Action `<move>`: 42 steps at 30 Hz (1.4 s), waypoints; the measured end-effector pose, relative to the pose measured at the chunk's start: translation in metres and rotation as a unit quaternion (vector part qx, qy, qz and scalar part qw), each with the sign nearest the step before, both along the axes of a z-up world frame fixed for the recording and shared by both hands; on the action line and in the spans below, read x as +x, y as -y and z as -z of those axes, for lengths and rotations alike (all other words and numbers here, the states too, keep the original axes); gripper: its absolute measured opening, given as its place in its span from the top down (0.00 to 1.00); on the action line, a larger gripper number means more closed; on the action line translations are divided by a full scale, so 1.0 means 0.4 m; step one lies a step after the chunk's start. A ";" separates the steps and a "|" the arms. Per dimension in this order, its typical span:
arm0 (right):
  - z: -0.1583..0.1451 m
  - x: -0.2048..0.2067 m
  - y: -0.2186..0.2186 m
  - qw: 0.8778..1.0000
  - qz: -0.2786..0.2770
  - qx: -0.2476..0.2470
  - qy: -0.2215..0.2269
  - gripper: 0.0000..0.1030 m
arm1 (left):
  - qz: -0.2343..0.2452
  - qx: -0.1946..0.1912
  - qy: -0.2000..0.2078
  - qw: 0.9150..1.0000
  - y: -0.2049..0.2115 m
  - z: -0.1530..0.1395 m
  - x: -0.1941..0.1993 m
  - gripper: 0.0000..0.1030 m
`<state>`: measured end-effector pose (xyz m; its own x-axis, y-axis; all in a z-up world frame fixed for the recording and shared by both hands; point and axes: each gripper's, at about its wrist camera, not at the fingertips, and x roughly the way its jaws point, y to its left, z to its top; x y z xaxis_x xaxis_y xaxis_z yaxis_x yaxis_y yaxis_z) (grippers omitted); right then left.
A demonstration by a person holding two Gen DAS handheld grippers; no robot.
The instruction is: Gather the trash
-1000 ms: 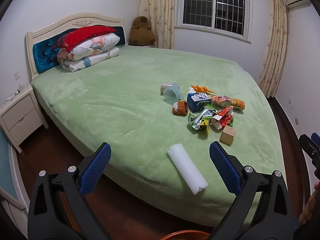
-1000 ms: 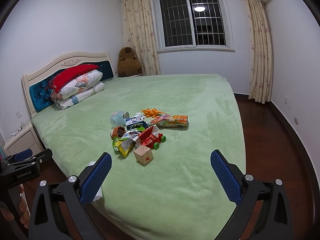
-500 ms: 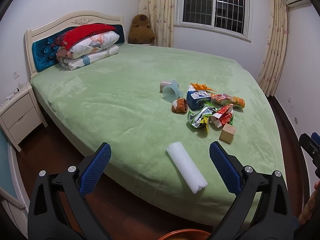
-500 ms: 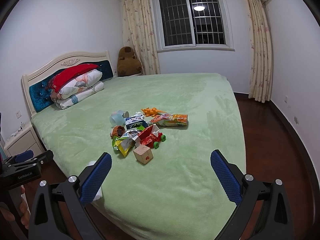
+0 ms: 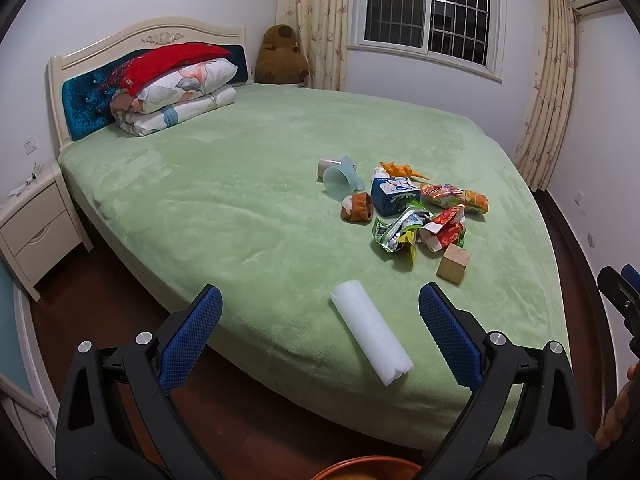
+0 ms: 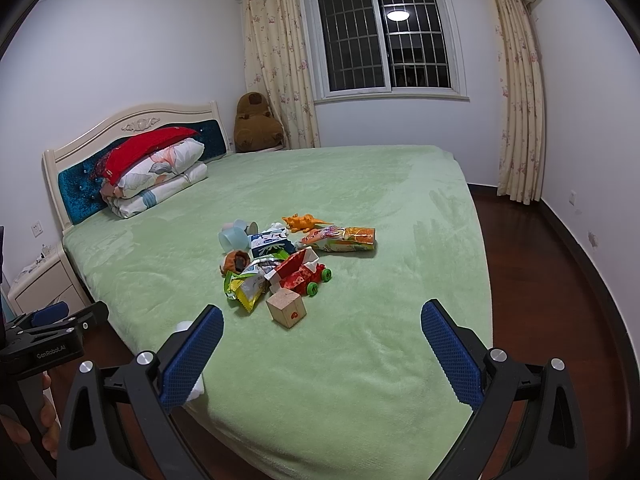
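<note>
We are judging the collecting as not yet begun: both the left gripper (image 5: 320, 334) and the right gripper (image 6: 322, 346) are standing with jaws spread wide and empty. A white foam roll (image 5: 370, 338) is lying between our left jaws, near the edge of the bed (image 5: 224, 208). Beyond the jaws, crumpled snack wrappers (image 6: 256, 282) and an orange packet (image 6: 344, 239) are sitting mixed with toys. An orange bin rim (image 5: 370, 468) is showing beneath us.

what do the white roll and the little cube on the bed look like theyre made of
White roll: probably foam sheet, matte and pebbly, with layered wraps at its end. Cube: likely unfinished wood, pale tan and matte, with a small red mark on one face.
</note>
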<state>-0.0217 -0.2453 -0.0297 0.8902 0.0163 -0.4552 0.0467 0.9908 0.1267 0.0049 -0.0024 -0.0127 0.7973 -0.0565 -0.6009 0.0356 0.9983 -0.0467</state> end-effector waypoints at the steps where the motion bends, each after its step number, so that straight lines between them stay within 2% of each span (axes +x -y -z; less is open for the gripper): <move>1: 0.000 0.000 0.000 1.000 0.000 0.000 0.000 0.05 | 0.000 0.000 -0.002 1.000 0.000 0.001 0.002 0.07; 8: 0.006 -0.001 0.002 1.000 0.000 0.002 -0.002 0.05 | 0.001 -0.006 -0.011 1.000 -0.001 0.007 0.011 0.07; 14: 0.007 -0.003 0.003 1.000 0.001 0.002 -0.002 0.05 | 0.012 -0.037 -0.038 0.999 -0.006 0.032 0.029 0.07; 21: 0.027 -0.001 0.006 1.000 0.001 0.001 -0.006 0.05 | 0.026 -0.073 -0.086 0.993 0.002 0.087 0.070 0.07; 27: 0.029 -0.004 0.008 1.000 0.002 -0.001 -0.008 0.05 | 0.034 -0.098 -0.143 0.984 0.022 0.163 0.127 0.07; 33: 0.029 -0.007 0.009 1.000 0.003 -0.003 -0.013 0.05 | 0.027 -0.077 -0.178 0.981 0.050 0.234 0.181 0.07; 35: 0.030 -0.008 0.010 1.000 0.004 -0.003 -0.013 0.05 | 0.028 -0.073 -0.187 0.979 0.056 0.257 0.195 0.10; 36: 0.030 -0.008 0.011 1.000 0.004 -0.003 -0.014 0.05 | 0.027 -0.068 -0.188 0.979 0.060 0.265 0.198 0.25; 37: 0.030 -0.008 0.012 1.000 0.004 -0.003 -0.015 0.05 | 0.030 -0.067 -0.192 0.979 0.062 0.274 0.201 0.50; 39: 0.031 -0.009 0.012 1.000 0.005 -0.004 -0.016 0.05 | 0.028 -0.078 -0.201 0.976 0.057 0.290 0.208 0.59; 40: 0.032 -0.010 0.012 1.000 0.005 -0.004 -0.017 0.05 | 0.022 -0.086 -0.196 0.977 0.047 0.290 0.206 0.71; 42: 0.035 -0.008 0.011 1.000 0.005 -0.005 -0.019 0.05 | 0.023 -0.098 -0.191 0.976 0.031 0.285 0.201 0.74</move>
<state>-0.0250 -0.2495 -0.0435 0.8725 0.0029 -0.4887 0.0607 0.9916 0.1144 0.0851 -0.0148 -0.1267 0.5117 -0.2309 -0.8276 0.0229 0.9665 -0.2556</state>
